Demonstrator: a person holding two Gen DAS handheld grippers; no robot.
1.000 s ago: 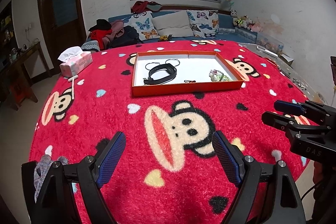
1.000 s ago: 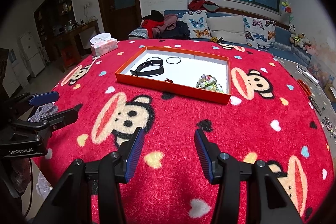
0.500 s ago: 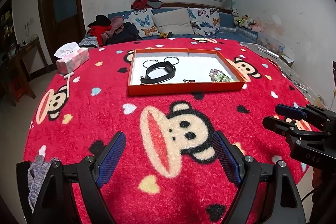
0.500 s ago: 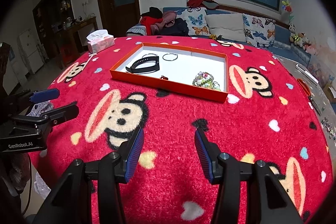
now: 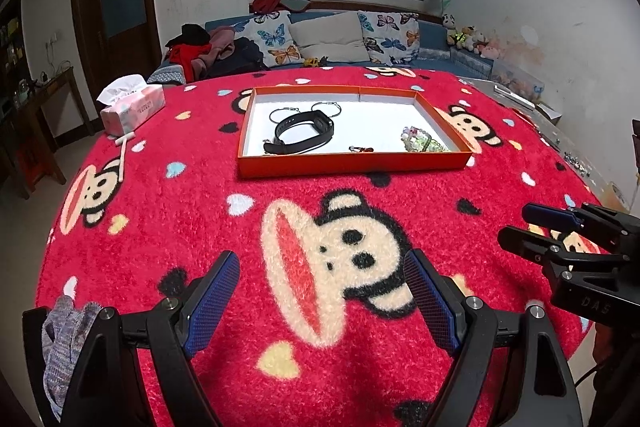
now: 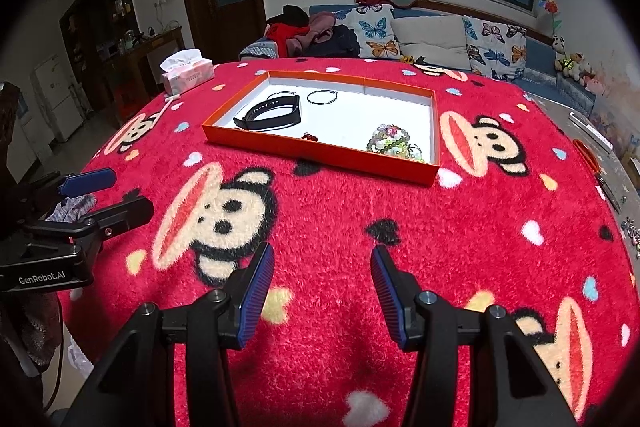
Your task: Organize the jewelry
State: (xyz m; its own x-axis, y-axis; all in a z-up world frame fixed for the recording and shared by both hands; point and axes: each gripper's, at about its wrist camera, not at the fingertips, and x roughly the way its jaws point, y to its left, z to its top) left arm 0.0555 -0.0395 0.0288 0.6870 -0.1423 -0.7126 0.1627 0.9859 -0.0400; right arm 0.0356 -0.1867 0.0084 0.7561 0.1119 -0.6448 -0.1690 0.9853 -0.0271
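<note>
An orange tray (image 5: 352,159) (image 6: 316,149) with a white floor sits on the far half of the red monkey-print cloth. Inside lie a black wristband (image 5: 304,131) (image 6: 270,111), thin wire hoops (image 5: 326,107) (image 6: 322,96), a small red trinket (image 5: 362,149) (image 6: 309,137) and a heap of pale green beads (image 5: 420,143) (image 6: 392,141). My left gripper (image 5: 324,275) hovers open over the near part of the cloth with nothing between its fingers. My right gripper (image 6: 322,267) is also open and empty, well short of the tray. Each gripper shows at the edge of the other's view.
A pink tissue box (image 5: 132,105) (image 6: 187,71) stands at the far left of the table with a white stick (image 5: 122,143) beside it. Small loose items (image 6: 630,227) and red-handled scissors (image 6: 588,155) lie past the cloth's right edge. A sofa with cushions (image 5: 328,39) stands behind.
In the left wrist view the tray and cloth have slid a little to the left and downward as that hand shifted; both grippers keep the same opening.
</note>
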